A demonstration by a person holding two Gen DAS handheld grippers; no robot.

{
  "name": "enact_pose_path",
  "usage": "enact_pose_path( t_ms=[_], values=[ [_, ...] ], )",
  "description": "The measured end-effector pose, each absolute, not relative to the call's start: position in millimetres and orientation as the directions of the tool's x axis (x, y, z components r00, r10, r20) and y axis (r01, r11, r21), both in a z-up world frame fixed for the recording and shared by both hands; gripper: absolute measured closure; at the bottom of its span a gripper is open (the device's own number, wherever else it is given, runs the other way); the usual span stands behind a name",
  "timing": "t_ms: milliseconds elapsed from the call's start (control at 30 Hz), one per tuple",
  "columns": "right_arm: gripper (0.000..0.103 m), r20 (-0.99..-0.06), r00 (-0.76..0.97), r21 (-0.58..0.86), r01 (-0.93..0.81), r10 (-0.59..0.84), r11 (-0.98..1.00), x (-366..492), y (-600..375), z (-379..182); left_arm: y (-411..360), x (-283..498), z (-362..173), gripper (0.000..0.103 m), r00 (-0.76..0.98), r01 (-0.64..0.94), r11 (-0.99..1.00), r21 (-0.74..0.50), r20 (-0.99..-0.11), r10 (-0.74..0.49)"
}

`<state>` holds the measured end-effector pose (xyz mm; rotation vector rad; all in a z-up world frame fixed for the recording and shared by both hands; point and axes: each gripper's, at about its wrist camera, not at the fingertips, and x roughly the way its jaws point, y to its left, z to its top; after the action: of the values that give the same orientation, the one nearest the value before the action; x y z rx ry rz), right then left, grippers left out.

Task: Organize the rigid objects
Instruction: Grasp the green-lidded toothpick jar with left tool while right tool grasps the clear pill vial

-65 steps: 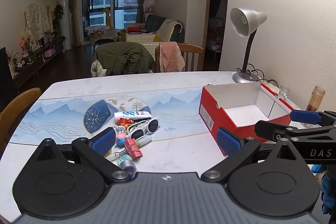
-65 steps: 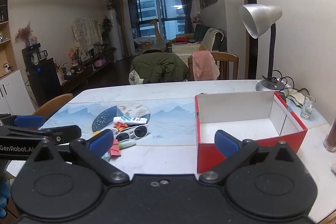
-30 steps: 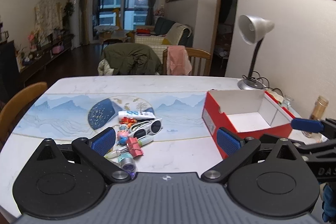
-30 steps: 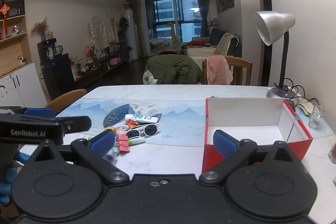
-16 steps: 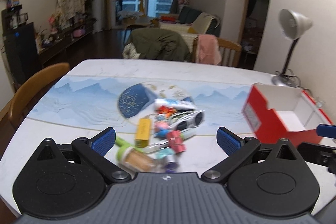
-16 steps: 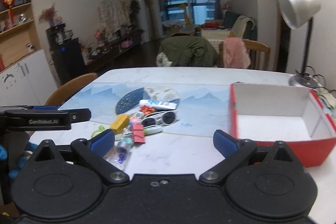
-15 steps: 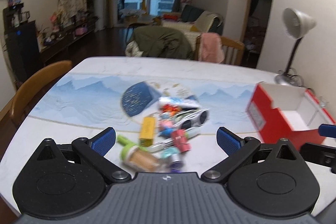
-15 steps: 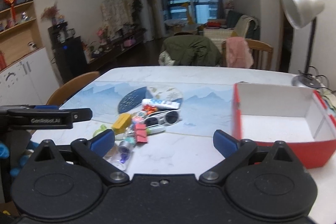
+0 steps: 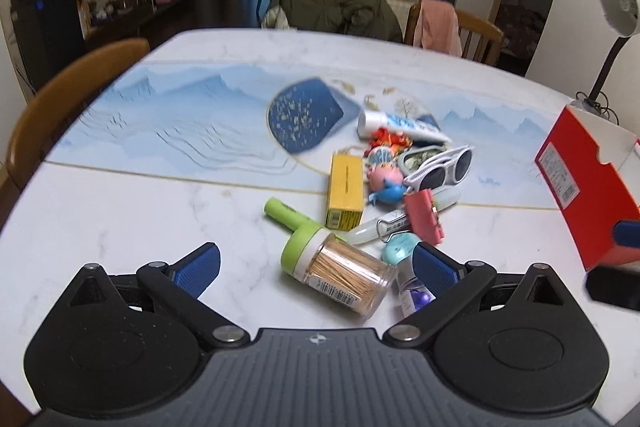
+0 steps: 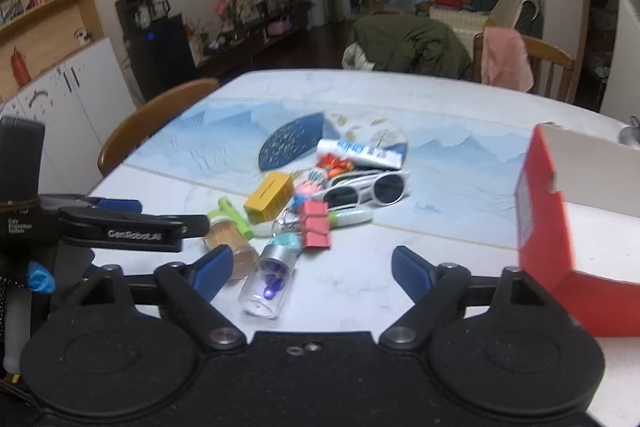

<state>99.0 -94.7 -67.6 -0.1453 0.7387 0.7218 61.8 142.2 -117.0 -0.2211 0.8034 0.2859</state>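
Note:
A pile of small items lies on the marble table (image 9: 132,211). It holds a toothpick jar with a green lid (image 9: 338,269), a yellow box (image 9: 346,191), white sunglasses (image 9: 442,169), a white tube (image 9: 402,125), a red binder clip (image 9: 423,215) and a clear vial with purple pins (image 10: 270,281). My left gripper (image 9: 316,265) is open and empty, with the toothpick jar between its fingers. My right gripper (image 10: 312,269) is open and empty just before the vial. The red shoebox (image 10: 560,219) stands at the right.
A blue landscape mat (image 9: 192,123) covers the table's far half. Wooden chairs (image 9: 60,95) stand at the left and far sides. A desk lamp (image 9: 616,23) stands at the back right. The left gripper's body shows in the right wrist view (image 10: 132,225).
Both grippers have swung left and down toward the pile, which now looms larger. The toothpick jar now lies between the left fingers. The shoebox has slid to the right edge of both views.

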Motion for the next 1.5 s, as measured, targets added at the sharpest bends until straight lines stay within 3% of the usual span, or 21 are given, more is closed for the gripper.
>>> enact_pose_path(
  t_ms=[467, 967, 1233, 1333, 1500],
  values=[
    [0.025, -0.792, 0.378, 0.089, -0.705, 0.479, 0.704, 120, -21, -127, 167, 109, -167, 0.000, 0.559, -0.380, 0.906, -0.187, -0.827, 0.063],
    [0.035, -0.853, 0.286, 0.158, -0.654, 0.436, 0.740, 137, 2, -161, 174, 111, -178, 0.002, 0.548, -0.320, 0.916, -0.242, -0.836, -0.029],
    [0.050, -0.862, 0.286, 0.160, -0.629, 0.418, 0.761, 138, 0, -166, 176, 103, -175, 0.022, 0.557, -0.285, 0.930, -0.232, -0.829, -0.037],
    [0.058, -0.863, 0.279, 0.167, -0.628, 0.420, 0.760, 137, 0, -165, 178, 100, -173, 0.040, 0.562, -0.276, 0.930, -0.244, -0.825, -0.050],
    [0.060, -0.858, 0.289, 0.166, -0.627, 0.425, 0.761, 136, -2, -158, 183, 95, -172, 0.051, 0.560, -0.287, 0.926, -0.244, -0.827, -0.044]
  ],
)
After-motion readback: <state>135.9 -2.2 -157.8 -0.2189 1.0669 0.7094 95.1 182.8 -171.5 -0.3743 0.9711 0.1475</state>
